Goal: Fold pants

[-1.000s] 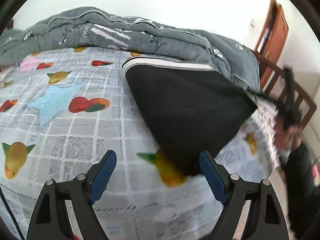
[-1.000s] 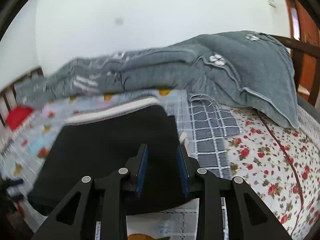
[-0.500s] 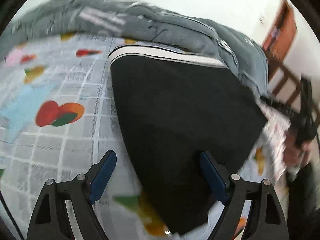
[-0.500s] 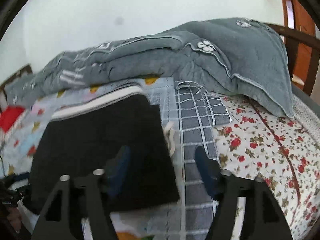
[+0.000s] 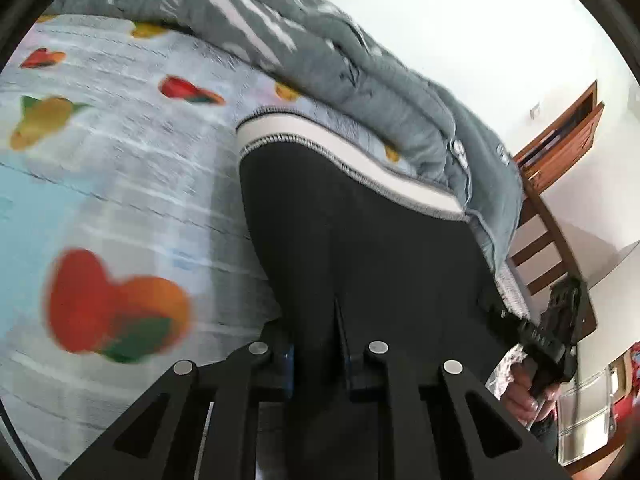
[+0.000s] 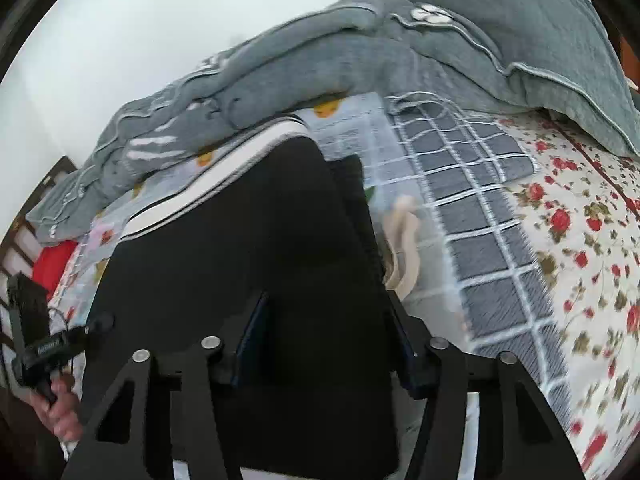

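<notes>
The black pants (image 5: 360, 248) lie folded on the bed (image 5: 120, 184), white waistband at the far end against the grey quilt (image 6: 360, 60). The left tool (image 5: 318, 354) pinches their near edge, fingers narrow. The right tool (image 6: 324, 336) sits wide apart over the near right corner, clasping nothing.

no lettering anywhere is clear enough to read.

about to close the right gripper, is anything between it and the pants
Nothing visible. The right gripper is open with the black pants already between its fingers. The left gripper is shut on the pants' near edge.
</notes>
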A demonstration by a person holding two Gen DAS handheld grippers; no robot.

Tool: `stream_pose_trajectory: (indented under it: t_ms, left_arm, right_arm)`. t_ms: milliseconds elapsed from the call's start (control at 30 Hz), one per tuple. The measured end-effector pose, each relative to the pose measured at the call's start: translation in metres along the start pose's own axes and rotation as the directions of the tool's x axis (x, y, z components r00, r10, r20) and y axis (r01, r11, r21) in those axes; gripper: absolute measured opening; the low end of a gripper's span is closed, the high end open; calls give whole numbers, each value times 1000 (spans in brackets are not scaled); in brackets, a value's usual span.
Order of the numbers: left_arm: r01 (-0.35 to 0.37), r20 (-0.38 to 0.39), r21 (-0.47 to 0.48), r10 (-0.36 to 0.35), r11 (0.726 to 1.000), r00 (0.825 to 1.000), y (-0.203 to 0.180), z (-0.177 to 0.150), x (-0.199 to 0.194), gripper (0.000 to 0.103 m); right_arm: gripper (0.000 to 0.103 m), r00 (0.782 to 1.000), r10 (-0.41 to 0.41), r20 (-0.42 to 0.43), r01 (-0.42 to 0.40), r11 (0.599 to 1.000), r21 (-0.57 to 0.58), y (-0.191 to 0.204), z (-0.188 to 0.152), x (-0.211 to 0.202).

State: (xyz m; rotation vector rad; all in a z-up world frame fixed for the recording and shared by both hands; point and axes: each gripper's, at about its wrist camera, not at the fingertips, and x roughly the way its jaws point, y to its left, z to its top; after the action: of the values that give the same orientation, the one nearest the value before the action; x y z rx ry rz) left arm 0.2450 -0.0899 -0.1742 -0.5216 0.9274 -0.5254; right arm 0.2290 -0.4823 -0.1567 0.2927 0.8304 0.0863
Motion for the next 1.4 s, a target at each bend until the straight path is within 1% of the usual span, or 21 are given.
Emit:
stream_pose_trajectory:
  t_ms: [100, 267, 367, 433, 500, 567, 633, 700, 733, 767, 800, 833, 867, 900, 1000, 1067, 1133, 1233, 1267, 1333, 1400]
  left_arm:
    - [-61, 45, 20, 60, 998, 997, 28, 10, -39, 16]
    - [-191, 52, 10, 190, 982, 980, 82, 22, -95, 17]
    - [-284, 23, -18, 284, 959, 958, 110, 19, -119, 30]
    - [-347, 30, -23, 347, 938, 937, 121, 15, -134, 43]
    - [-374, 61, -12, 374, 927, 925, 128, 9, -149, 58]
    - [-384, 87, -1, 383, 923, 920, 132, 4, -159, 59]
    - [-380, 93, -13, 380, 925, 920, 135, 5, -162, 59]
    - [-366, 90, -30, 367, 930, 926, 133, 8, -160, 59]
    - [-362, 91, -29, 363, 932, 927, 131, 8, -160, 59]
    - [-361, 94, -22, 361, 932, 928, 128, 8, -160, 59]
    - [-360, 99, -8, 359, 933, 928, 124, 8, -161, 59]
    - [-362, 105, 6, 359, 932, 927, 121, 5, -164, 59]
    - [-366, 109, 17, 362, 930, 926, 119, 4, -165, 59]
    - [-372, 113, 29, 367, 928, 923, 116, 3, -167, 59]
    - [-393, 142, 73, 380, 917, 914, 107, 0, -171, 59]
    - [-390, 156, 85, 375, 917, 914, 102, 4, -168, 59]
    - [-395, 153, 94, 378, 914, 913, 96, 10, -159, 59]
    - [-423, 189, 133, 396, 896, 898, 78, 18, -145, 59]
    - [-439, 205, 158, 406, 885, 891, 70, 23, -139, 59]
    - [-489, 221, 191, 449, 851, 866, 57, 35, -124, 59]
    - [-505, 238, 212, 457, 837, 857, 47, 47, -111, 59]
  right_arm:
    - [48, 998, 67, -15, -68, 996, -50, 37, -16, -7]
    - [48, 987, 149, -65, -156, 979, -134, 114, -44, 14]
    - [50, 982, 165, -91, -181, 962, -207, 157, -53, 27]
    - [51, 986, 140, -94, -161, 942, -293, 178, -51, 25]
    - [52, 996, 87, -5, -83, 924, -374, 191, -42, 12]
    - [62, 993, 79, 92, -40, 928, -370, 195, -27, 3]
    - [62, 994, 84, 64, -54, 927, -371, 202, -8, 17]
    - [60, 998, 55, 26, -42, 932, -359, 207, 8, 44]
    - [54, 999, 43, -32, -51, 939, -340, 208, 14, 63]
    - [31, 995, 47, -83, -72, 942, -329, 210, 17, 78]
    - [28, 988, 44, -147, -89, 945, -315, 210, 20, 94]
    - [25, 988, 35, -151, -84, 940, -331, 211, 19, 96]
    - [12, 993, 47, -112, -85, 926, -368, 214, 17, 86]
    - [9, 994, 80, -77, -104, 922, -374, 213, 14, 72]
    - [9, 977, 212, 0, -202, 931, -304, 190, 4, 31]
    - [10, 986, 166, 11, -156, 944, -290, 179, -7, 33]
    - [14, 998, 32, -45, -45, 947, -319, 176, -24, 63]
    - [18, 1000, 20, -8, -22, 942, -334, 181, -12, 46]
    - [19, 999, 16, 38, -2, 945, -327, 185, -7, 34]
    - [22, 993, 33, 109, 6, 942, -335, 199, 3, 17]
    - [23, 994, 56, 97, -17, 930, -367, 218, 13, 21]
